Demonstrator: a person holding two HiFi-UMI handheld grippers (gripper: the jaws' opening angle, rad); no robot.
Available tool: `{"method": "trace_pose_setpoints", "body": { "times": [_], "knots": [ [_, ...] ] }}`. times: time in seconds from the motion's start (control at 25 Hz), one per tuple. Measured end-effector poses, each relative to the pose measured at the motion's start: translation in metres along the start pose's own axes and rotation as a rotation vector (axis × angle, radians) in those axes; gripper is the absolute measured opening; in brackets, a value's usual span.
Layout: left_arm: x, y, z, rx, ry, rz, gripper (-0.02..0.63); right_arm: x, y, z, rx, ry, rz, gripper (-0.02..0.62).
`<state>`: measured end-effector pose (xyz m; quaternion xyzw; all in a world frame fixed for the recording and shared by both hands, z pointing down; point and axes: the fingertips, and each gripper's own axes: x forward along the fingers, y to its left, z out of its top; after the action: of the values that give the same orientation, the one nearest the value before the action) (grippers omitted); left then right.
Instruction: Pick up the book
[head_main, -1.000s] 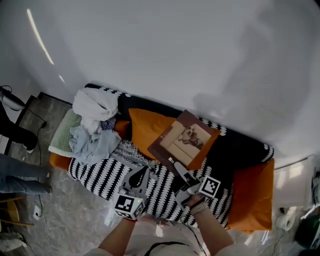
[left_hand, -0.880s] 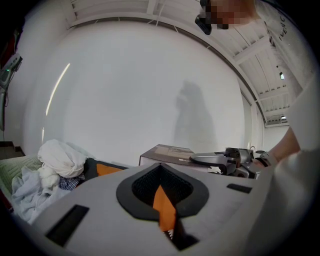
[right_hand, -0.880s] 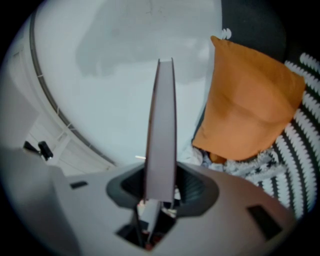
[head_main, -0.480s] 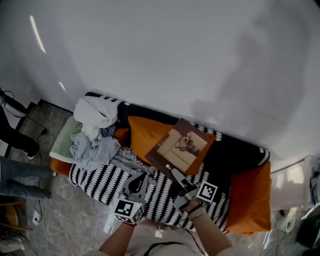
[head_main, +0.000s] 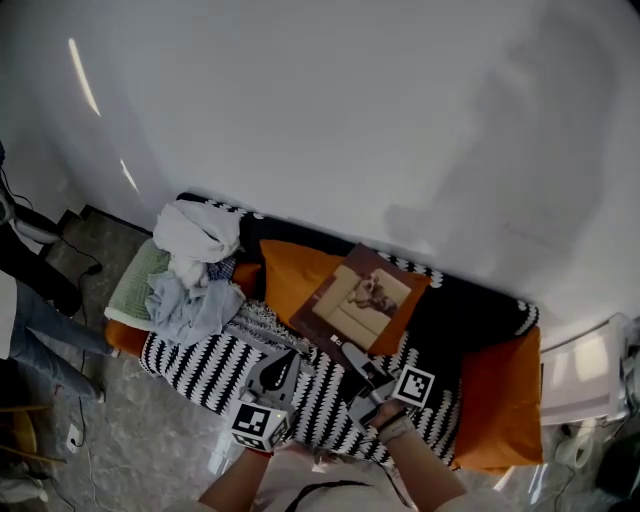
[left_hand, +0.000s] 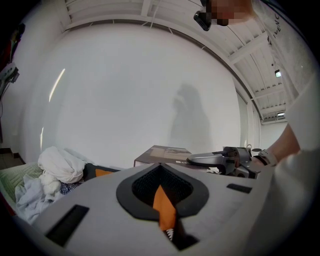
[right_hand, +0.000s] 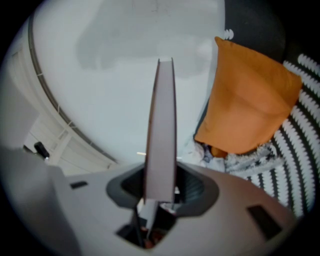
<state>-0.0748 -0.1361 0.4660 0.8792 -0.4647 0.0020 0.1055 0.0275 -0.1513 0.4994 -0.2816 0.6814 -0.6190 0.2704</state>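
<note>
**What does the head view show?**
It looks steeply down on a black-and-white zigzag blanket (head_main: 200, 365) below a white wall (head_main: 350, 120). A heap of clothes (head_main: 190, 290) lies at the blanket's left end. The brown book (head_main: 365, 298) sits tilted over an orange pillow (head_main: 290, 270). The right claw (head_main: 347, 352) has the book by its near corner. The left claw (head_main: 284, 358) hovers just beside it, over the blanket.

**And the left gripper view?**
The left claw (left_hand: 160, 166) has its jaws drawn together on nothing, and only a sliver of orange shows through. Beyond it the book (left_hand: 162, 151) lies roughly flat, with the right claw (left_hand: 210, 159) at its edge.

**The right gripper view?**
The right claw (right_hand: 160, 182) is clamped on the book (right_hand: 160, 120), which shows edge-on as a thin slab between the pads. The orange pillow (right_hand: 247, 95) and the zigzag blanket (right_hand: 295, 145) are off to one side.

**How should the lift go?**
Probably slowly, since a corner grip on a wide book lets it droop or twist. Keep the squeeze firm and raise it straight up. The free left claw could steady the far edge.
</note>
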Motion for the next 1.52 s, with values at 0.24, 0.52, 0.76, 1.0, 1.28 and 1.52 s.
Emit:
{"method": "trace_pose_setpoints", "body": {
  "times": [0.24,0.52,0.76,1.0,1.28,1.52],
  "knots": [
    [-0.007,-0.006,0.002,-0.001,0.000,-0.005,0.023,-0.003,0.004,-0.007,0.005,0.018,0.001,0.161],
    [-0.014,-0.004,0.005,-0.005,-0.010,0.009,0.023,-0.003,0.009,-0.012,0.002,0.025,0.008,0.161],
    [-0.016,0.000,0.010,-0.008,-0.020,0.015,0.023,-0.001,0.015,-0.015,0.009,0.026,0.014,0.161],
    [-0.013,0.000,0.015,-0.006,-0.032,0.012,0.023,-0.001,0.015,-0.014,0.004,0.026,0.011,0.161],
    [-0.004,-0.002,0.020,-0.008,-0.040,0.007,0.023,0.000,0.018,-0.007,0.014,0.021,0.013,0.161],
    [-0.005,-0.003,0.024,-0.010,-0.052,0.006,0.023,0.001,0.023,-0.007,0.007,0.022,0.023,0.161]
  ]
}}
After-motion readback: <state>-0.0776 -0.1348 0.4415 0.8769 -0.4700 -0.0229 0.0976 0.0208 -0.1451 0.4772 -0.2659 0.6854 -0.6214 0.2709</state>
